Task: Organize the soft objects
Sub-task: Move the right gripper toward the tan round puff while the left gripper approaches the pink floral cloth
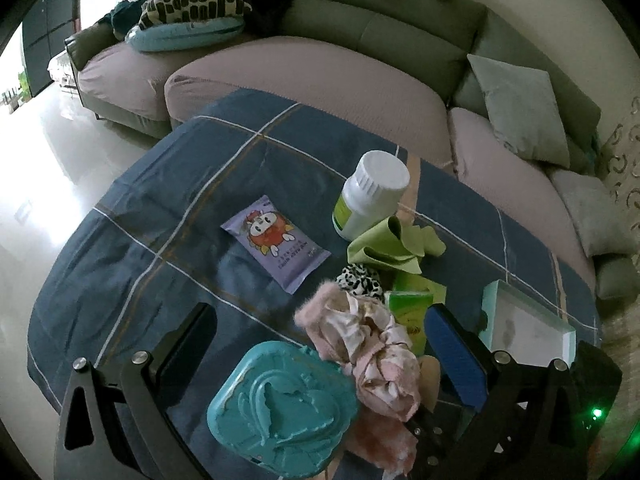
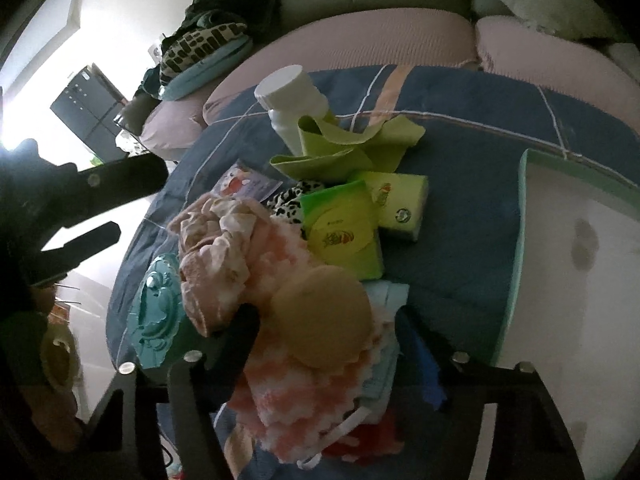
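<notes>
Left wrist view first: the left gripper (image 1: 320, 376) hangs over a table draped in a blue plaid cloth (image 1: 168, 216), its jaws wide apart and closed on nothing. Between them lie a teal wet-wipe pack lid (image 1: 280, 404) and, at about two o'clock from it, a crumpled pink scrunchie (image 1: 372, 356) that spills towards the blue-padded finger (image 1: 452, 356). I cannot tell whether that pad touches the fabric.

At twelve o'clock from the scrunchie sits a black-and-white spotted hair tie (image 1: 360, 280), with a lime green cloth (image 1: 392, 248) beyond it, leaning against a white bottle (image 1: 368, 196). A purple cartoon tissue packet (image 1: 276, 248) lies flat at ten o'clock, well apart from the heap. A shallow white tray with a mint rim (image 1: 532, 328) rests at three o'clock (its floor looks stained). A sofa (image 1: 320, 72) curves behind the table.

From the right wrist view, the right gripper (image 2: 332, 344) reaches into the same heap with its jaws partly open. Between them sit a round tan powder puff (image 2: 320, 316) on a pink-and-white fluffy cloth (image 2: 296, 392), with a pale blue face mask (image 2: 380, 360) at three o'clock. The dark finger (image 2: 240, 344) lies against the fluffy cloth, but whether the pads press on anything I cannot tell. Two green tissue packs (image 2: 344, 232) lie at twelve o'clock, near the tray.
</notes>
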The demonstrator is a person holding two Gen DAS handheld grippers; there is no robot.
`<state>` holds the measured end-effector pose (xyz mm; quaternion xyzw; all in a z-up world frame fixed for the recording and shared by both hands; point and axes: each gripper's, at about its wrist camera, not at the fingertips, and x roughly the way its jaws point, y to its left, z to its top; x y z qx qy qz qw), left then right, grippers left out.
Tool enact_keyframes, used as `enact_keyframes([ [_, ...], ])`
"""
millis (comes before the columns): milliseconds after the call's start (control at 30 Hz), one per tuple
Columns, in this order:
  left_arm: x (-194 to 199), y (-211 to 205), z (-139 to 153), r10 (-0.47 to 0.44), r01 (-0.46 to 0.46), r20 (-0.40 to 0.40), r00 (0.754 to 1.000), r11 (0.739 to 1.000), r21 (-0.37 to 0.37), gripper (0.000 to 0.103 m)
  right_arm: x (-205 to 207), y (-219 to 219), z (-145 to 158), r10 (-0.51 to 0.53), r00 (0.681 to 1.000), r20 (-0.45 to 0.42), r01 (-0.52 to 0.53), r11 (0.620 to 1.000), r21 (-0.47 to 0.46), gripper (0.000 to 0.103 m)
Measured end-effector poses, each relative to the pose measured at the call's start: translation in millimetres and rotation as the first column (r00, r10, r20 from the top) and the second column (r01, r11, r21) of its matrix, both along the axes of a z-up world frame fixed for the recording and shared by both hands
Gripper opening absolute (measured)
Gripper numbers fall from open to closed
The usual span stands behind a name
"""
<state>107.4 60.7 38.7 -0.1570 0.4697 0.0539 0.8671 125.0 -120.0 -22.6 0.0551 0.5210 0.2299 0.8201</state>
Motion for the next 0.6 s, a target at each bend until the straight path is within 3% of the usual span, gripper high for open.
enact_keyframes([
  [133,0.0,-1.7,-1.2,-0.002,0.002,-0.007,1.000,1.000,-0.007,0.103,-0.2,-1.6,1.1,0.002,1.000,-0.007,-0.002,1.000,0.027,0.064],
  [600,-1.0,-10.2,-3.9,-0.011,0.012,-0.021,1.000,1.000,0.017,0.103,4.4,-5.8,-10.9,-0.016,0.998,-0.053,0.020,0.997,0.080,0.064],
])
